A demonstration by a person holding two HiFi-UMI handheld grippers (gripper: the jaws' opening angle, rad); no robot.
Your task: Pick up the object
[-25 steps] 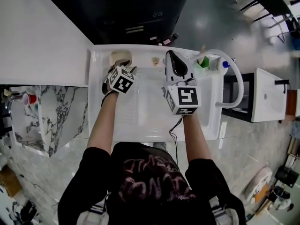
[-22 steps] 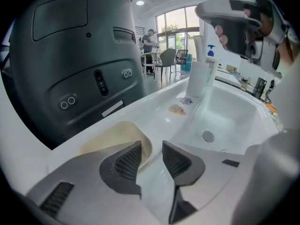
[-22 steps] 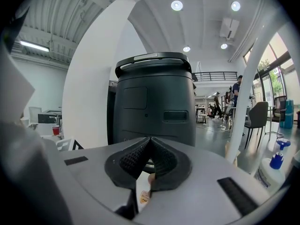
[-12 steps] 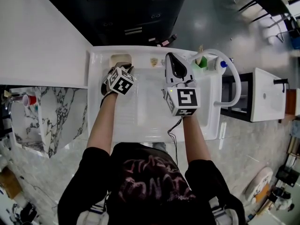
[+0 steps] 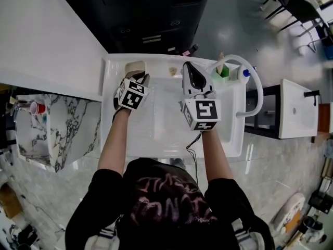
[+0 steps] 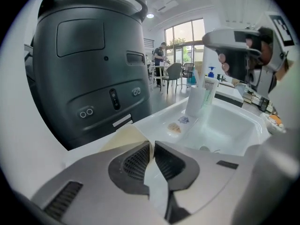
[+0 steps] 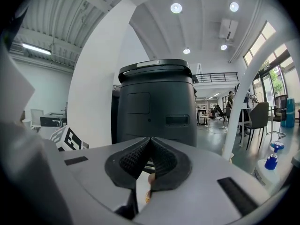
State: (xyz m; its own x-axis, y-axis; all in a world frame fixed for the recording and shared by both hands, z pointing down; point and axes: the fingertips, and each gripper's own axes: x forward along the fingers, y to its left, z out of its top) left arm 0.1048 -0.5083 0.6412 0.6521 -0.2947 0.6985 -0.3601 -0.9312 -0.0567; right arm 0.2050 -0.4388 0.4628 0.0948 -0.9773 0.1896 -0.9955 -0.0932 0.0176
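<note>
Left tool (image 6: 151,146): the jaws have just been closing and now stand narrow. The pads appear to nip the edge of the beige pad (image 6: 123,136), which sits at the tips and runs off to their left, over the sink's (image 5: 158,134) back ledge.

Judgement: grip made, lift comes next. The bite is thin and may slip.

- Dark bin (image 6: 89,64): close beyond the tips.
- Small shell-like item (image 6: 174,127): right of the tips, clear.
- Right tool (image 7: 150,142): jaws together, nothing pinched.
- White hose (image 5: 258,90): to the right tool's right.
</note>
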